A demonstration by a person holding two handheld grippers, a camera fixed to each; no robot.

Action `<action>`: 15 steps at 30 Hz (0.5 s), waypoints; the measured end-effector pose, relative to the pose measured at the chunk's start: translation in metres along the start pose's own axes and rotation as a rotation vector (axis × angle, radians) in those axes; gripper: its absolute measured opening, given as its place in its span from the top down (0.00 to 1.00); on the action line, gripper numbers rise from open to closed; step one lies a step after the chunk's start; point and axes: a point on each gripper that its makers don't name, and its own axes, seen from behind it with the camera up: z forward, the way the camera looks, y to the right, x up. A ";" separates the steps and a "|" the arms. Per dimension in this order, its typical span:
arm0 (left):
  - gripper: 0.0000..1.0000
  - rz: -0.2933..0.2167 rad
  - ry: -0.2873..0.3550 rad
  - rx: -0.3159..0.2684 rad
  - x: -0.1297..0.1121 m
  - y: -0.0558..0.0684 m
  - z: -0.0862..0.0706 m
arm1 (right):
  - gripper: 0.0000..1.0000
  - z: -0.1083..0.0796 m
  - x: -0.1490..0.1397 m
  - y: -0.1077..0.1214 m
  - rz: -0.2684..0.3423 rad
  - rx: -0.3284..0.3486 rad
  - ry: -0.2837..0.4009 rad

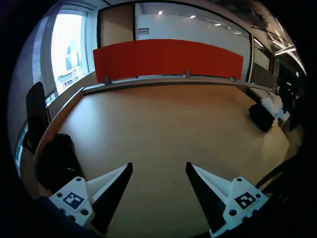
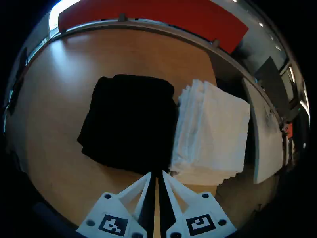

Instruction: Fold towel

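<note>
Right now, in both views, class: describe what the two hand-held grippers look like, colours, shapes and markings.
The left hand-held gripper and right hand-held gripper look alike: two white, wedge-shaped fingers tapering to points, black on their inner faces. Each finger base carries a square black-and-white marker and small round holes.

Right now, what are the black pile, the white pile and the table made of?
The black pile: probably soft cloth, matte; it sags in rounded folds and shows no shine. The white pile: looks like folded towels or cloths, matte, with many thin layered edges. The table: wood or wood-look top, smooth and slightly glossy, with light glare.
</note>
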 end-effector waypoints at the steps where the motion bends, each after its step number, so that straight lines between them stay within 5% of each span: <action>1: 0.00 0.000 0.000 0.000 0.000 0.000 0.000 | 0.96 0.001 -0.001 0.000 0.000 -0.001 -0.002; 15: 0.00 0.005 -0.001 -0.006 0.003 0.003 0.002 | 0.89 0.005 -0.004 0.000 0.017 -0.010 -0.001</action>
